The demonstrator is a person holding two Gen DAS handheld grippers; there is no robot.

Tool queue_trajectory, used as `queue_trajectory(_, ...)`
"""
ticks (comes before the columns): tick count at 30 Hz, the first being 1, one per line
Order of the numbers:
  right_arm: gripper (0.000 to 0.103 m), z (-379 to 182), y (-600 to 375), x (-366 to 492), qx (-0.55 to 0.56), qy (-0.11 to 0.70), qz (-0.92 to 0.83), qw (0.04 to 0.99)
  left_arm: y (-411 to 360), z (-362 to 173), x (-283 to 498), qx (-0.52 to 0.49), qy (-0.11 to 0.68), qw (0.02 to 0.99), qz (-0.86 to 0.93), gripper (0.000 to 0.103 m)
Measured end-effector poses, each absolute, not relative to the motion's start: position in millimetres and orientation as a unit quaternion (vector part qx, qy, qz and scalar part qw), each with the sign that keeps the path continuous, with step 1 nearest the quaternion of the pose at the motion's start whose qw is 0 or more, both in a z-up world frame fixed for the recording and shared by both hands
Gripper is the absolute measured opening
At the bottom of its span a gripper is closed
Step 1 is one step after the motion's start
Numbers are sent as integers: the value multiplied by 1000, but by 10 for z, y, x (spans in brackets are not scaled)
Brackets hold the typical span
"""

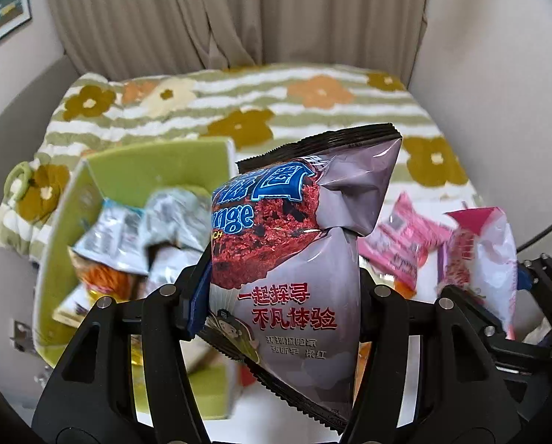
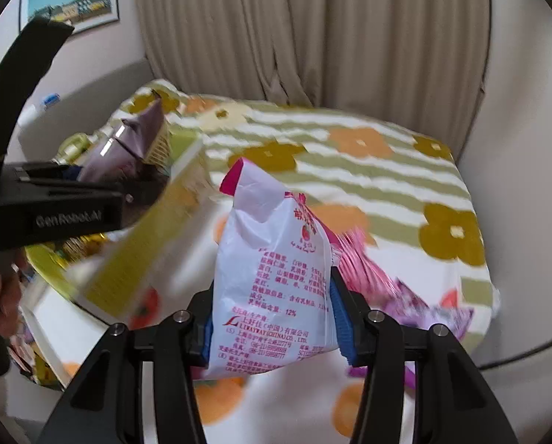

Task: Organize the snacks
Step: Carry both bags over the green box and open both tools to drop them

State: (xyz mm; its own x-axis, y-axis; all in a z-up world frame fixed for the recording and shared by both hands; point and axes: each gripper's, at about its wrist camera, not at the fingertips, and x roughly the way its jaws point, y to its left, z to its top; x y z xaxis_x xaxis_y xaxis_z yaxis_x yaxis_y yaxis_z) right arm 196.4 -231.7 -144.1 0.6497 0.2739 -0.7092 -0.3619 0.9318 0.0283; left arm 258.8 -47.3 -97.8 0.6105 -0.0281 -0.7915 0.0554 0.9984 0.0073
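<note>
My left gripper (image 1: 281,288) is shut on a grey-purple snack bag (image 1: 305,236) with a red cake picture and holds it above the bed, to the right of a green box (image 1: 128,174) with several snack packets inside. My right gripper (image 2: 272,318) is shut on a white and pink snack bag (image 2: 272,259) and holds it up. The left gripper (image 2: 91,199) with the purple bag (image 2: 128,144) shows at the left of the right wrist view, over the green box (image 2: 154,236). The white and pink bag also shows at the right of the left wrist view (image 1: 490,255).
A flowered green-striped blanket (image 2: 350,155) covers the bed. Pink packets (image 1: 405,240) and purple packets (image 2: 416,307) lie on it at the right. Beige curtains (image 1: 239,14) hang behind. A cable (image 2: 516,355) runs at the right edge.
</note>
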Motion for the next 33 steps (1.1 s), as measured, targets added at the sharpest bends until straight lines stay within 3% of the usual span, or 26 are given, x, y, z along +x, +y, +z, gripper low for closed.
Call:
queue_trajectory(10,46,-875,-1311,2173,-33,341,234,910,551,-586,2698,25,416,909,12,54)
queue_trajectory(20,46,-965,-446,2530,-18,365,234,901,1374,-1006,3128,50,472,880,0,55)
queue_trajectory(23,46,-1043,-335,2619,-11,381,223,897,1450,-1154,3230,60,486,872,-10,64)
queue_trajectory(25,46,-1078,-308,2649,-10,386,216,897,1463,-1217,3251,63,488,871,-16,99)
queue_trajectory(26,46,-1096,-297,2671,-10,389,210,897,1475,-1237,3243,60,484,872,-23,103)
queue_trajectory(33,46,-1185,-305,2758,-10,408,195,892,1659,-1354,3158,22,499,866,-28,103)
